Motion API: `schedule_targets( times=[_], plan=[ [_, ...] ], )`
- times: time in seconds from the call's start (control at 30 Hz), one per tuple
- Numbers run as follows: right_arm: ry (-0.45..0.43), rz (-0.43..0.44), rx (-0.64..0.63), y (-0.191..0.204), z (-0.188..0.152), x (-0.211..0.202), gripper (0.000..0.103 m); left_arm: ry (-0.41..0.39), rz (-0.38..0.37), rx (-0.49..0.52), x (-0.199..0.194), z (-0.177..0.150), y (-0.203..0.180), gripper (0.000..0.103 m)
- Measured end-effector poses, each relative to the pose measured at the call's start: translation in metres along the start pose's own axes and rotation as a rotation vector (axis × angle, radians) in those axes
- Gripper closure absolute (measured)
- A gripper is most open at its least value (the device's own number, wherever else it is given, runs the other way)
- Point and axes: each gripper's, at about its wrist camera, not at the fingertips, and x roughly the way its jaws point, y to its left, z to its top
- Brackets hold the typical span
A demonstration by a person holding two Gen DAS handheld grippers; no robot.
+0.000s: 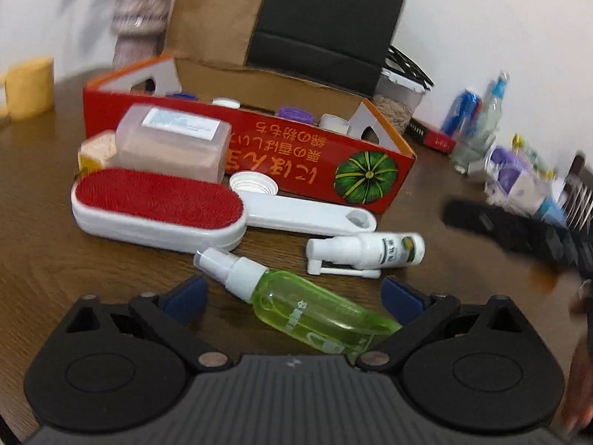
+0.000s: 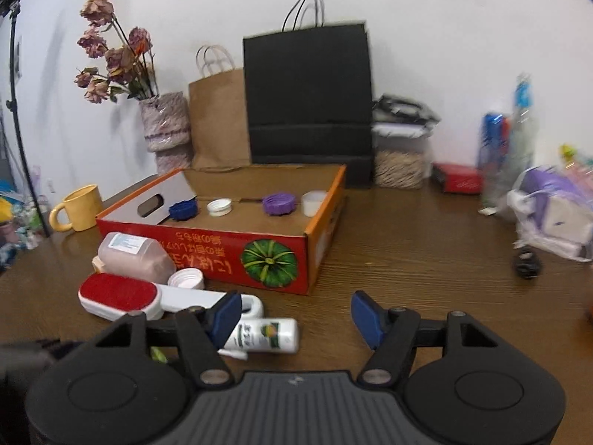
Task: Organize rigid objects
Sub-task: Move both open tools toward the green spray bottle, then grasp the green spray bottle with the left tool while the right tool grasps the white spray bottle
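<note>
Step in hand: pick-up approach. Left gripper (image 1: 292, 296) jaws wide, empty, straddling green spray bottle (image 1: 315, 315) lying on table (image 1: 55, 252). Right gripper (image 2: 292, 317) jaws wide, empty, white bottle (image 2: 265, 335) at 9 o'clock, beside left pad. Red box (image 2: 222, 256) at 12 o'clock, four caps inside. Lint brush (image 1: 159, 209) at 11 o'clock outside box. Next, likely: close left jaws on green bottle body, lift, carry to box.

Right tongs (image 2: 294, 315) open above table (image 2: 407, 259); 4 caps in red box (image 2: 222, 248).
</note>
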Motion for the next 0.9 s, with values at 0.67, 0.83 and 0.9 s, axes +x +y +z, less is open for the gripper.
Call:
schedule_targets(
  times=[0.67,0.83,0.9],
  plan=[
    [0.14,0.213,-0.068,0.059,-0.062,-0.027,0.042,-0.014,0.043,0.149,-0.076,-0.021,0.058,0.039],
    [0.116,0.194,-0.123,0.074,-0.079,-0.054,0.04,-0.005,0.096,0.24,-0.081,-0.029,0.072,0.038],
    [0.129,0.208,-0.126,0.077,-0.083,-0.054,0.04,0.003,0.113,0.238,-0.08,-0.031,0.079,0.039]
  ],
)
